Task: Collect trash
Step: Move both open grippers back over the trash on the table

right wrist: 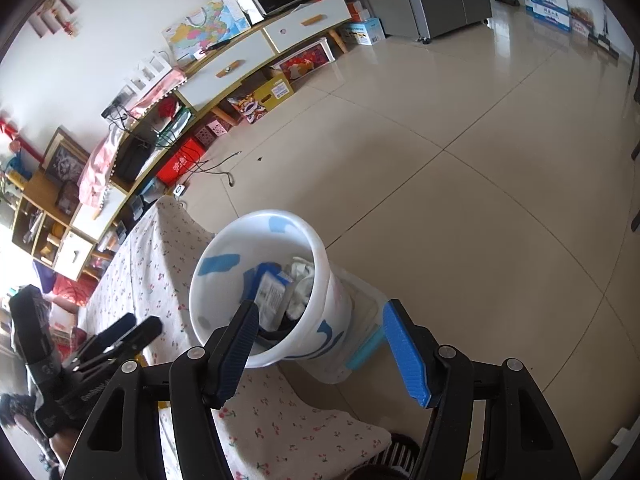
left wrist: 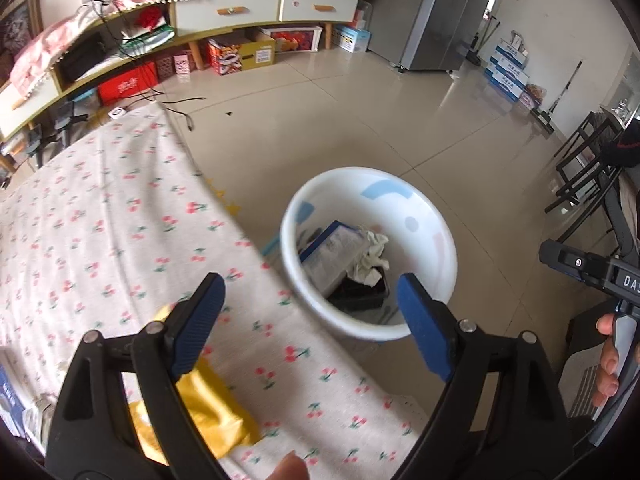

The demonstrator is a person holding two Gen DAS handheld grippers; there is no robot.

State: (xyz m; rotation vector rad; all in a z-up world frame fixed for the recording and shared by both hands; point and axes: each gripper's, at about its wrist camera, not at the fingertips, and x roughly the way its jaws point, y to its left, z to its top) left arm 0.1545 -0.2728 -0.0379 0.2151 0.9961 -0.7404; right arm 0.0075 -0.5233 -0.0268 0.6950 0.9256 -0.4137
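Both grippers gape empty, left gripper (left wrist: 310,312) over yellow wrapper (left wrist: 200,412): pinch its raised fold, clear of tablecloth (left wrist: 100,220), then carry to white bin (left wrist: 292,216); right gripper (right wrist: 320,344) spare.

One white bin (left wrist: 436,240) stands beside the counter (left wrist: 100,220). Inside the bin: one blue-edged packet (left wrist: 336,248), one crumpled white tissue (left wrist: 370,258) and one black tray (left wrist: 360,290) (partly hidden). On the counter near the bin: one yellow wrapper (left wrist: 208,412). Two grippers, left (left wrist: 310,322) and right (right wrist: 320,350).
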